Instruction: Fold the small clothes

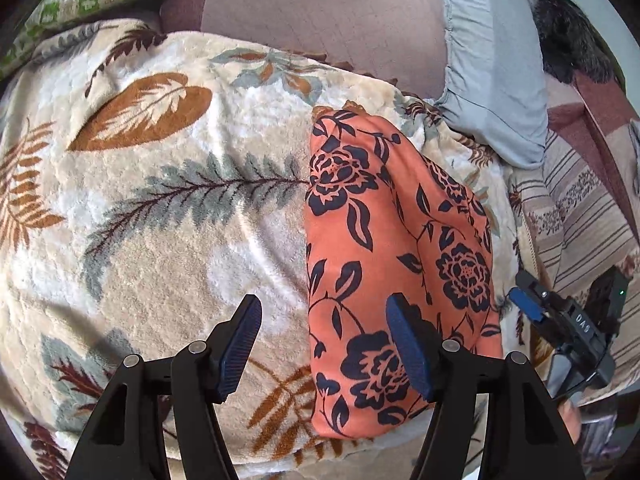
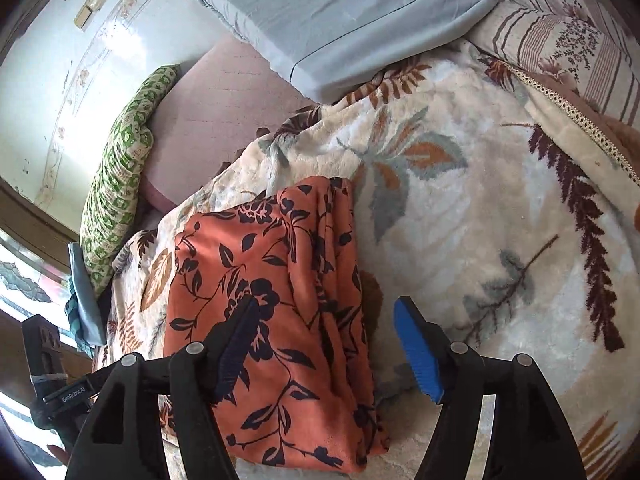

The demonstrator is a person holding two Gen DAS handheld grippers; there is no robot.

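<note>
The orange garment with the dark flower print (image 1: 400,264) lies folded into a long, narrow shape on the cream plush blanket with leaf patterns (image 1: 180,208), and I take this garment as the landmark. In the left wrist view the left gripper (image 1: 324,344) hangs above the near end of the garment with its jaws wide apart; one blue pad is over the orange cloth and the other is over the blanket beside it, and nothing is between them. In the right wrist view the right gripper (image 2: 326,348) also has its jaws wide and holds nothing; one finger is over the garment and the other is over the blanket at the garment's side. The right gripper shows also in the left wrist view, just beside the garment's far long edge. Beyond the far end of the garment lies a light blue pillow (image 2: 340,20) on a mauve sheet (image 2: 212,108). A green patterned cushion (image 2: 120,184) lies farther from the garment, along the pale wall (image 2: 60,60). A striped floral cover (image 2: 560,40) lies next to the pillow.
</note>
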